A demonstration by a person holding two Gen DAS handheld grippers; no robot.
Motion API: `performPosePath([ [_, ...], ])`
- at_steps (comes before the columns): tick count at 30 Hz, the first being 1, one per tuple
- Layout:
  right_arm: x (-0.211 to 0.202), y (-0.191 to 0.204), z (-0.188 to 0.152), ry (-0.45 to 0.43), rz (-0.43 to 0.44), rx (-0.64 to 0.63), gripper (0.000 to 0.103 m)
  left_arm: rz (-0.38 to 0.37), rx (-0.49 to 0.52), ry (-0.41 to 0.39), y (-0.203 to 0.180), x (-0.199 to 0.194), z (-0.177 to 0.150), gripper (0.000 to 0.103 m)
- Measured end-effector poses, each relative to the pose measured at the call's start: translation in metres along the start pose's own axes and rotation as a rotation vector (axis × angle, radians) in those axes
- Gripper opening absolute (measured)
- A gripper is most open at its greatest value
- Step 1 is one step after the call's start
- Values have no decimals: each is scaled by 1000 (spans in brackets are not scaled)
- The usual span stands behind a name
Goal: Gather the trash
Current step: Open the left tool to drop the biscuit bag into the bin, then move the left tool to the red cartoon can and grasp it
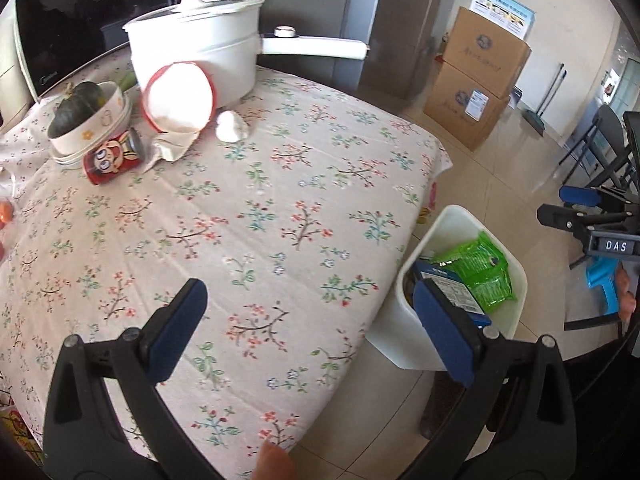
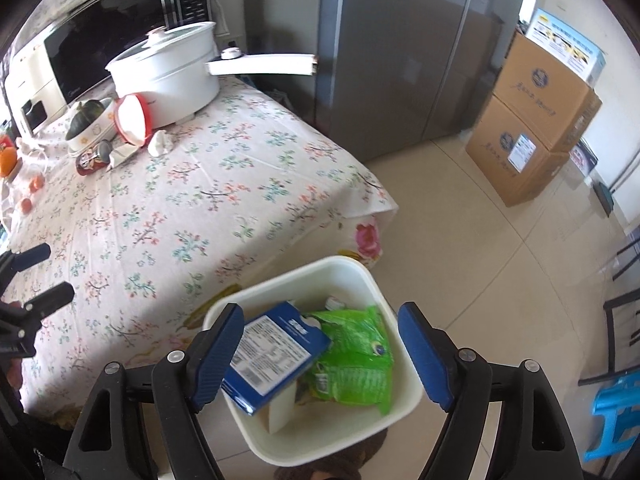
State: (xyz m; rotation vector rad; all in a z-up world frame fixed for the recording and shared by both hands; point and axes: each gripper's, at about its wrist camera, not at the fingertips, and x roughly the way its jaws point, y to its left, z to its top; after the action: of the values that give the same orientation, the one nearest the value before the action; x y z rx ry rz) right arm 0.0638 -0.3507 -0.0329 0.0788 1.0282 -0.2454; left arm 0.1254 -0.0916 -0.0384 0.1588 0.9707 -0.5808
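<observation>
Floral-clothed table (image 1: pixel 280 208) bearing white pot (image 1: pixel 196 60), microwave (image 1: pixel 80 28), bowls, red can (image 1: pixel 114 156), crumpled tissue (image 1: pixel 233 127); bin (image 2: pixel 400 396) on floor.

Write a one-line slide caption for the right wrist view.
Open right hand-held gripper above the white bin holding a blue box and green packet, beside the floral-clothed table.

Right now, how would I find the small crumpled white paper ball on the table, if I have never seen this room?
Find the floral tablecloth and the big white lidded pot at its far end. In front of the pot a red-rimmed white round lid leans; the small crumpled white paper ball lies just right of it, alone on bare cloth.
</observation>
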Motion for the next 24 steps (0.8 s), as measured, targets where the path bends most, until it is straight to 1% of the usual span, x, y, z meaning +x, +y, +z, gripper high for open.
performPosePath([
  [5,3,34,14,-19,22,-42,84,44,-56,-21,34,-11,3,102],
  [15,14,90,37,-39,67,-93,85,130,-152,-53,83,-23,0,102],
  [24,25,134,55,-65,103,-134,86,236,-188,-76,127,-31,-2,102],
])
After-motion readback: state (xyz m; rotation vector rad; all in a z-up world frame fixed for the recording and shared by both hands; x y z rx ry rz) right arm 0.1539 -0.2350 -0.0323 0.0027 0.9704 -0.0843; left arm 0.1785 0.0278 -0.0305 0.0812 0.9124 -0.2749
